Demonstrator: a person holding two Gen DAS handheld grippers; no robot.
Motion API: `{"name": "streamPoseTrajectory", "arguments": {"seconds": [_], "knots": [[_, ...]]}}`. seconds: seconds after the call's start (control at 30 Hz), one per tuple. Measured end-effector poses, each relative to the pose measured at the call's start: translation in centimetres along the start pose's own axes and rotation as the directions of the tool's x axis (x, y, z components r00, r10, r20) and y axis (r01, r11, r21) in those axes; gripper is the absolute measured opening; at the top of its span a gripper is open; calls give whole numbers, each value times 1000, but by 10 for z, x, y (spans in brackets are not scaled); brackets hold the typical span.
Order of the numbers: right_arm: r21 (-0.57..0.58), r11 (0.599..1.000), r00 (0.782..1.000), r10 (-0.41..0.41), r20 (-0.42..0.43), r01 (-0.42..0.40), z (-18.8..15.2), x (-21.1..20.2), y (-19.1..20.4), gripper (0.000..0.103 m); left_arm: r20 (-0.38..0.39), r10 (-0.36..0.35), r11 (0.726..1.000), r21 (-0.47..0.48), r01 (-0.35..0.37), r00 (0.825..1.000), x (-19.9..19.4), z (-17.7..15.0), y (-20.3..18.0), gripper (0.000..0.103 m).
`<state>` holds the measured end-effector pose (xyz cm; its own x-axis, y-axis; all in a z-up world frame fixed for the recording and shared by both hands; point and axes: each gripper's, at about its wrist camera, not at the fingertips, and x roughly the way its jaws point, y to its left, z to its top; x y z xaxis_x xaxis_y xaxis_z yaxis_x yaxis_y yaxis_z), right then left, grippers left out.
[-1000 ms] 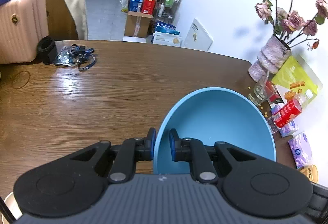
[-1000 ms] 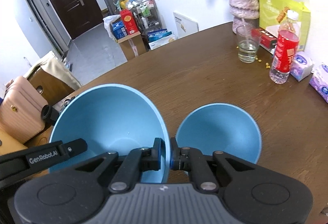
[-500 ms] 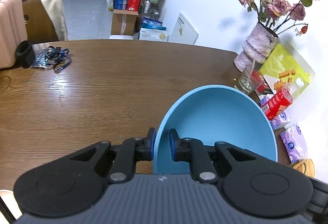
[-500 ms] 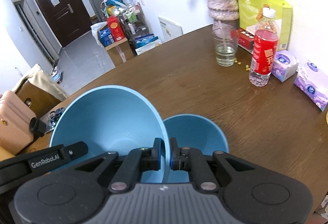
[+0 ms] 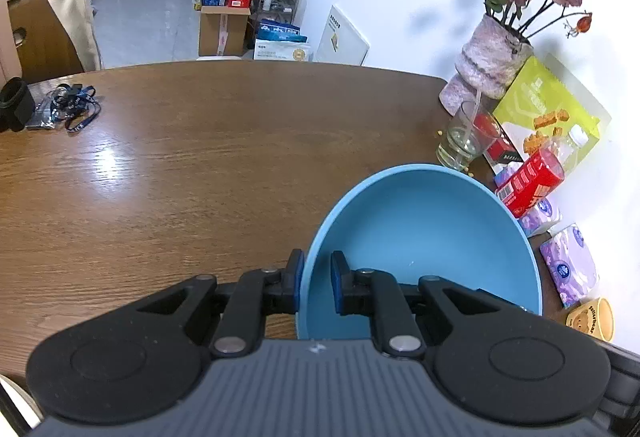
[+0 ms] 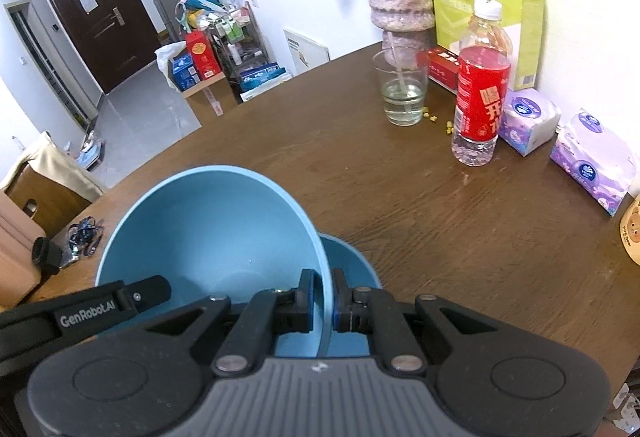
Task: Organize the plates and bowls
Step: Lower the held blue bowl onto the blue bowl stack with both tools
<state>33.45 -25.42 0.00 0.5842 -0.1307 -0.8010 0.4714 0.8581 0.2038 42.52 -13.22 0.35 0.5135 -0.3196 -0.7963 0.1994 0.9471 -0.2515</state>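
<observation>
The large blue bowl (image 6: 208, 237) hid most of the smaller blue bowl (image 6: 352, 269); the yellow mug (image 6: 632, 233) was cut off at the table's (image 6: 440, 221) right edge.

Your left gripper (image 5: 316, 287) and right gripper (image 6: 323, 301) looked identical: matte black linkage arms with silver screws, ribbed grey housing, two round black discs, blue pads on the fingertips (image 5: 339, 287). One side arm had "GenRobot.AI" in white lettering.
</observation>
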Motion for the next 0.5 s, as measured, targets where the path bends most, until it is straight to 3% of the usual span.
{"name": "streamPoseTrajectory", "arguments": {"seconds": [0.5], "knots": [[-42,999,999,-31,-41,29,0,28,-15,9,-48,35,999,22,-34,998,35,-11,-11,15]]}}
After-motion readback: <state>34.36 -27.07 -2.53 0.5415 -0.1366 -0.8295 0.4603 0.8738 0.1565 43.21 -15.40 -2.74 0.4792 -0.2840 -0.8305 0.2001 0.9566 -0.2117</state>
